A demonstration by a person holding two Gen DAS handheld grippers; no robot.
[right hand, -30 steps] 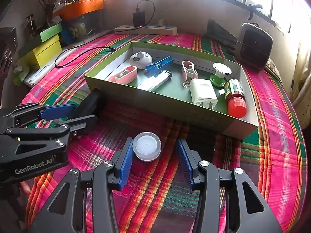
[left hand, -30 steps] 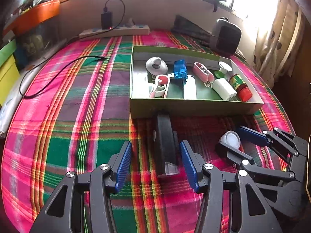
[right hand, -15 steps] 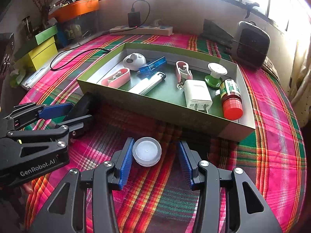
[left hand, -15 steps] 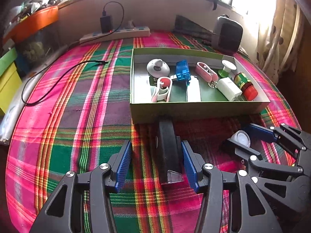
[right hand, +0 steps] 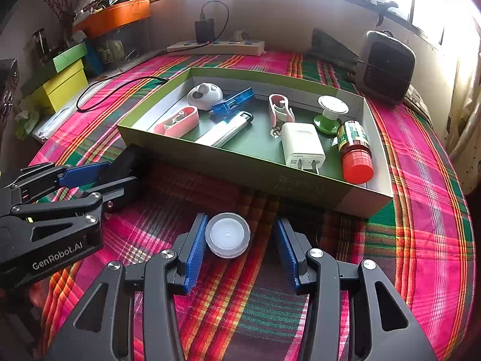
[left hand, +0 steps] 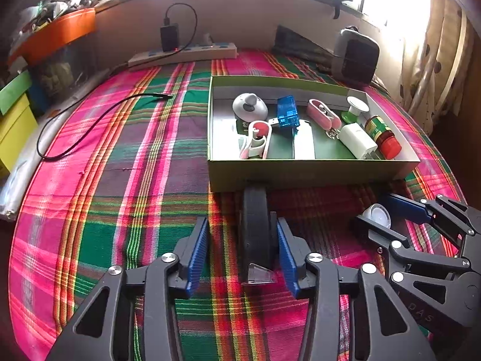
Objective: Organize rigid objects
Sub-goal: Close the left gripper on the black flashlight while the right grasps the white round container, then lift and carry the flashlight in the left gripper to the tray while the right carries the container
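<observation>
Closing just now, left claw [left hand: 240, 254] has long black thing [left hand: 255, 228] between pads, off to right pad, gap on left; not squeezed yet. Thing points straight ahead at green box [left hand: 300, 174]. Right claw [right hand: 239, 246] open around white round lid [right hand: 227, 235], on cloth.

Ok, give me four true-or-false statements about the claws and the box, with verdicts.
A black object lies between the fingers of the left claw. True; the jaws have just been closing, not yet clamped.
The white lid sits inside the green box. False: it lies on the cloth between the fingers of the right claw.
The red-capped bottle lies on its side in the box. True.
The white charger is outside the box. False: inside, beside the bottle.
</observation>
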